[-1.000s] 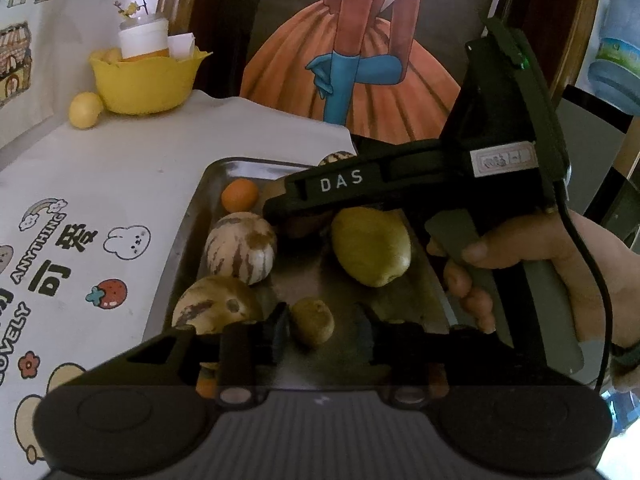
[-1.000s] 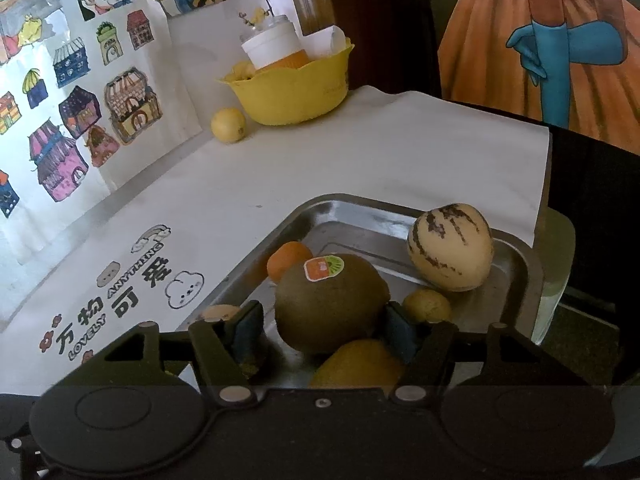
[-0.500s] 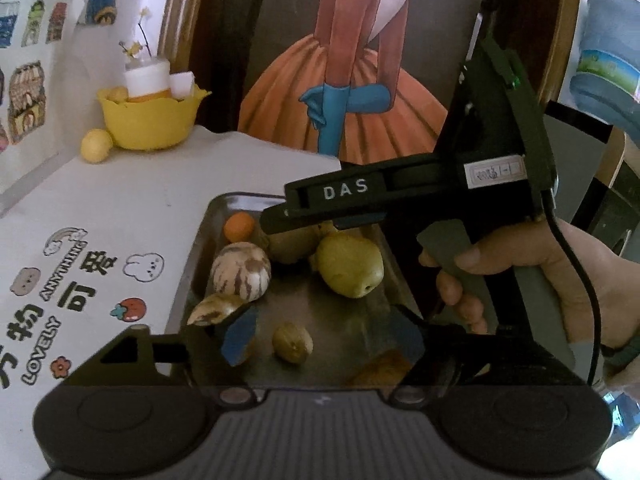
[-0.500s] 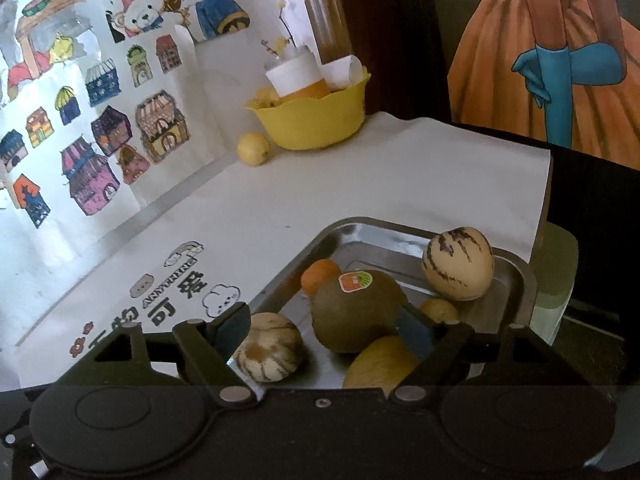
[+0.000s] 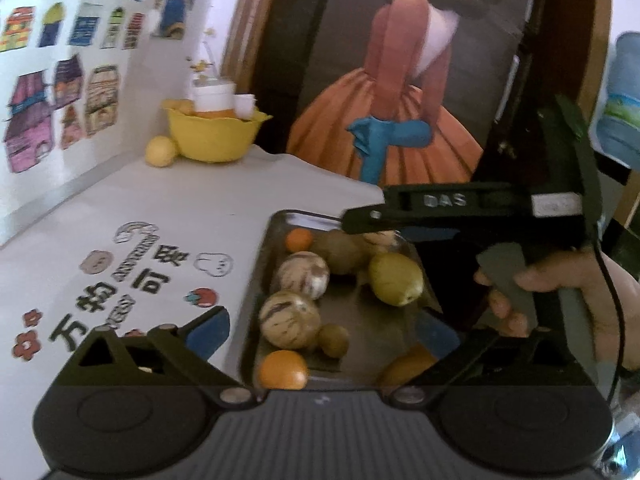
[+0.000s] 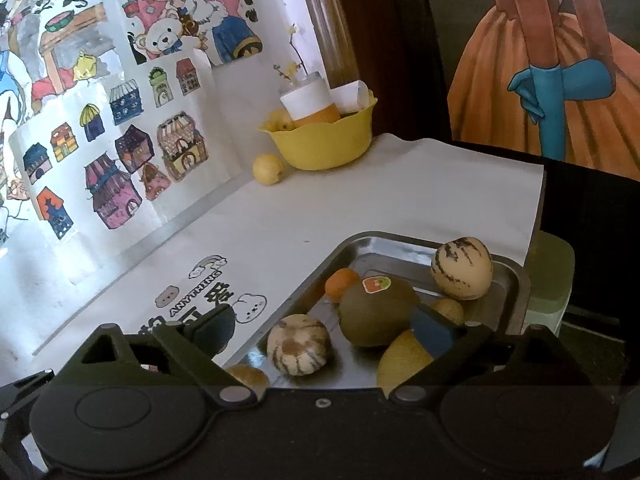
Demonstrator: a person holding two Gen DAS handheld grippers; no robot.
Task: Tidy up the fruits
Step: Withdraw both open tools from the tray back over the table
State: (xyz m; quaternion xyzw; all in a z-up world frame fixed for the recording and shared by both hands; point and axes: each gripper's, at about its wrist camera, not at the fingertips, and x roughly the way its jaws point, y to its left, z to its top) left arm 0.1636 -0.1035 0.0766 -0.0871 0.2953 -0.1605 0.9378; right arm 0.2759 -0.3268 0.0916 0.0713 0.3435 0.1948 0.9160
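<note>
Both black hand-held grippers, left gripper (image 5: 320, 332) and right gripper (image 6: 324, 330), hover over the shallow steel tray (image 6: 520, 280), jaws opening and gripping nothing. Inside the tray lie a stickered brown kiwi (image 6: 376, 312), striped cream melons (image 5: 290, 318), small oranges (image 5: 282, 369) and a yellow-green pear (image 5: 395, 278).

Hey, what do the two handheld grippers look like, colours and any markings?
Both are black plastic with blue pads on the fingers. The right gripper shows raised "DAS" lettering, a silver label, a grey trigger and a black cable. The left gripper has a ribbed body.
</note>
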